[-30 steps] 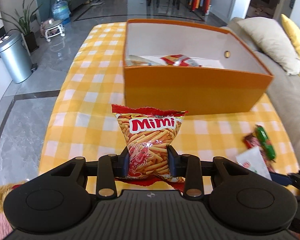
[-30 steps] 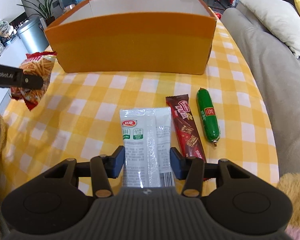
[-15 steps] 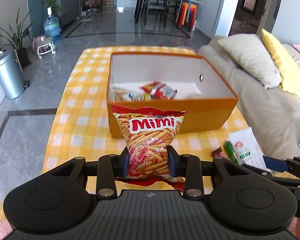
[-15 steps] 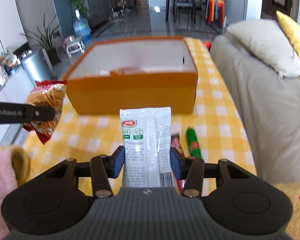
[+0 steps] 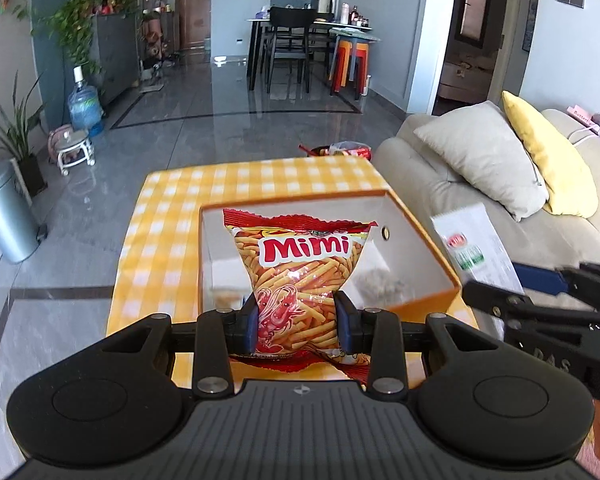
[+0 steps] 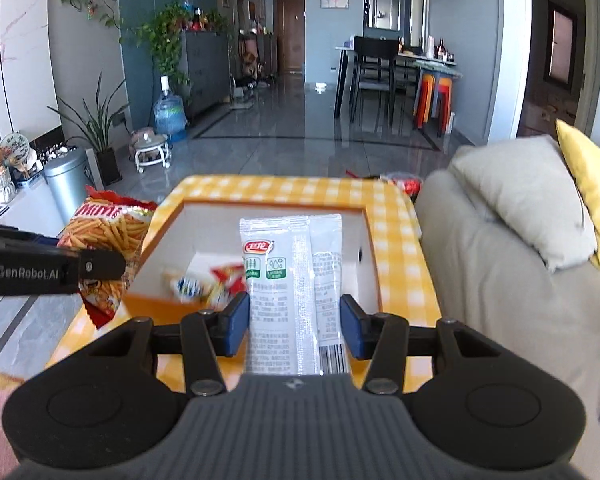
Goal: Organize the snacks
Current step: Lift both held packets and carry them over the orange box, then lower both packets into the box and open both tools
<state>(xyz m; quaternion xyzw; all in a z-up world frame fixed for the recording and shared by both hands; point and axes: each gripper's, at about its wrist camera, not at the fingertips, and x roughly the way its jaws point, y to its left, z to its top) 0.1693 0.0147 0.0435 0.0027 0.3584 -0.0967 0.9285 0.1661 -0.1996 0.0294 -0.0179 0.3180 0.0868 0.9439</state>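
My left gripper (image 5: 296,322) is shut on a red and orange Mimi snack bag (image 5: 300,272), held upright in the air above the near side of the orange box (image 5: 432,300). The right gripper (image 6: 294,330) is shut on a white flat packet (image 6: 296,280), also lifted over the orange box (image 6: 148,304). Both are high above the yellow checked tablecloth (image 5: 172,216). Several snack packs (image 6: 204,284) lie blurred inside the box. In the left wrist view the right gripper (image 5: 496,292) with the white packet (image 5: 476,248) shows at the right edge.
A beige sofa (image 6: 492,264) with a grey cushion (image 5: 480,160) and a yellow cushion (image 5: 548,156) runs along the table's right side. A metal bin (image 5: 4,216) stands on the floor to the left. A red pack (image 5: 340,148) lies past the table's far end.
Both grippers have risen with their packs from near the tabletop to well above the box. The box now looks smaller and lower, its inside in view. The grips have not altered.
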